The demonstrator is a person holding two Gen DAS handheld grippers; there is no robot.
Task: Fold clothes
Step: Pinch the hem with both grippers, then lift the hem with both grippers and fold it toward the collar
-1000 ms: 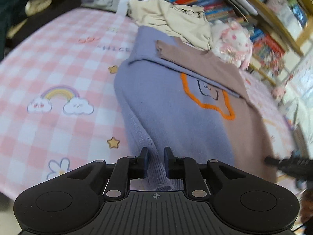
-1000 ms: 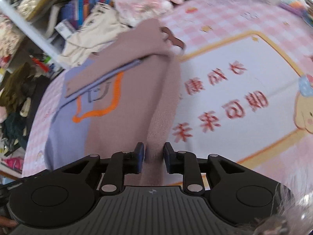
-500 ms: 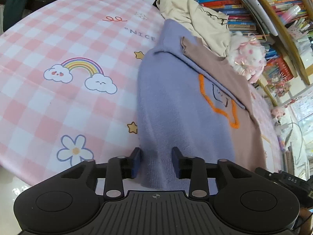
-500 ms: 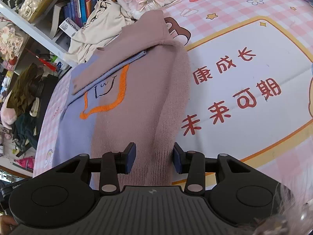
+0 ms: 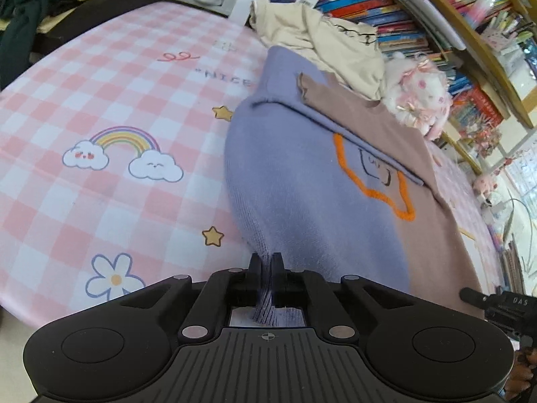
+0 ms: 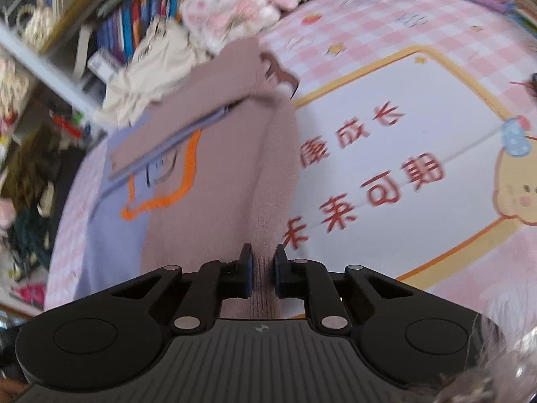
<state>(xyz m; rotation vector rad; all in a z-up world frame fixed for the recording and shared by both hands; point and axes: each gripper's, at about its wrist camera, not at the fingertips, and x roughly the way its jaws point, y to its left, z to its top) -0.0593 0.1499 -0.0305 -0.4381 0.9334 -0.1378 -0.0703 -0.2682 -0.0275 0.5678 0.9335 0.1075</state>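
A two-tone knit sweater, lavender on one half (image 5: 302,201) and dusty pink on the other (image 6: 214,201), with an orange outline design (image 5: 369,188), lies on the pink checked mat (image 5: 100,100). Its sleeves are folded across the chest. My left gripper (image 5: 267,262) is shut on the lavender ribbed hem corner and lifts it. My right gripper (image 6: 262,262) is shut on the pink ribbed hem corner and lifts it. The right gripper's body also shows at the right edge of the left wrist view (image 5: 503,305).
A cream garment (image 5: 319,40) is heaped at the far end of the mat beside a white and pink plush toy (image 5: 419,97). Bookshelves (image 5: 419,16) stand behind. Dark clothes (image 6: 30,174) lie off the mat's far left side.
Both grippers, shut on the hem a second ago, opened wide around it half a second ago and have closed again on the hem corners, pulling the fabric up.
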